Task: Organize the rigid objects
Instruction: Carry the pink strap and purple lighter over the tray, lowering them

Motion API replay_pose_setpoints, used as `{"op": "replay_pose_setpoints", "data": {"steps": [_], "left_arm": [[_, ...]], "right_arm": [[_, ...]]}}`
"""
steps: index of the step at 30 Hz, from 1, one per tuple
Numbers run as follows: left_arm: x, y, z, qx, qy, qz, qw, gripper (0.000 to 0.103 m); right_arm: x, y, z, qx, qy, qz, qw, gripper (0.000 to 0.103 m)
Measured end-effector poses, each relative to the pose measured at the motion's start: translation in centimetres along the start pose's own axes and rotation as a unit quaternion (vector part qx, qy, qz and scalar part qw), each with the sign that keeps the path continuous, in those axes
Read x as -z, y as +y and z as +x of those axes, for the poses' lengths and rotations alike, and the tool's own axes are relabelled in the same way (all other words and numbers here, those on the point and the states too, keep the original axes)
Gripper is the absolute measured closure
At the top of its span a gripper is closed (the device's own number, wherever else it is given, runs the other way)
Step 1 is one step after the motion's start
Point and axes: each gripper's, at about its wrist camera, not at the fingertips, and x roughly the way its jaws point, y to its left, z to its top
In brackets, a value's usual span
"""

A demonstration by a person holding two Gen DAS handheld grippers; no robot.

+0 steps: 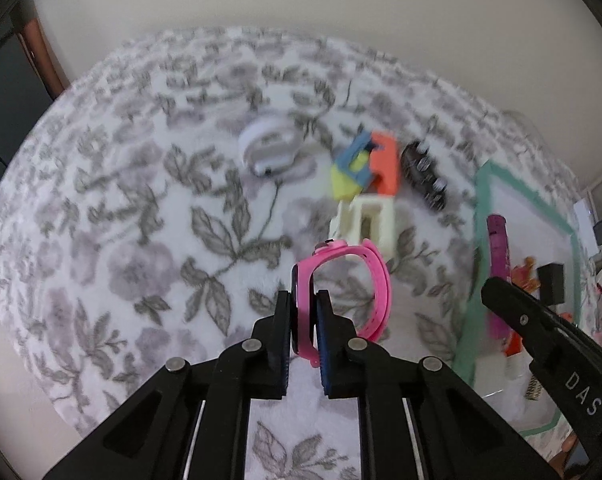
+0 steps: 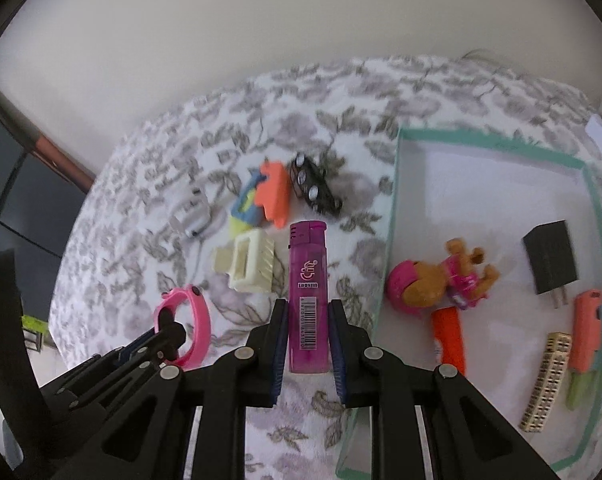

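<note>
A white cloth [image 2: 149,184] with grey leaf-and-flower print covers the tabletop. Pink watch [image 1: 353,280], translucent purple lighter [image 2: 308,292] with a barcode, cream clip [image 2: 247,266], orange block [image 2: 275,194] — and a white box [image 2: 497,136] edged in mint green.

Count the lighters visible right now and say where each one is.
3. A purple lighter is clamped in the right gripper. Two orange lighters lie in the green-rimmed box: one below the toy dog, one by the right wall. More may be hidden.
</note>
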Motion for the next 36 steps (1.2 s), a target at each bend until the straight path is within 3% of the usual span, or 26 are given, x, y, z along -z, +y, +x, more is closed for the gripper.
{"op": "replay_pose_setpoints", "data": {"steps": [6, 11, 16, 21, 28, 36], "left_arm": [[-1.7, -2.3, -4.3, 0.0, -0.046, 0.012, 0.9989, 0.091], [-2.5, -6.5, -6.8, 0.026, -0.076, 0.037, 0.996, 0.091], [-1.7, -10.6, -8.5, 0.044, -0.091, 0.063, 0.9929, 0.091], [-0.5, -14.1, -8.4, 0.063, -0.081, 0.066, 0.9925, 0.091], [1.4, -17.6, -6.0, 0.063, -0.056, 0.095, 0.9918, 0.091], [2.6, -17.7, -2.8, 0.042, -0.026, 0.098, 0.9939, 0.091]], "right_arm": [[-0.4, -1.7, -4.9, 0.019, -0.057, 0.027, 0.998, 0.082], [-0.4, -4.1, -8.3, 0.036, -0.099, 0.056, 0.993, 0.082], [0.0, -7.1, -11.5, 0.086, -0.131, 0.075, 0.985, 0.082], [0.4, -9.6, -13.6, 0.111, -0.147, 0.098, 0.978, 0.082], [0.7, -11.9, -13.4, 0.134, -0.138, 0.116, 0.975, 0.082], [1.1, -12.5, -10.2, 0.144, -0.094, 0.113, 0.979, 0.082]]}}
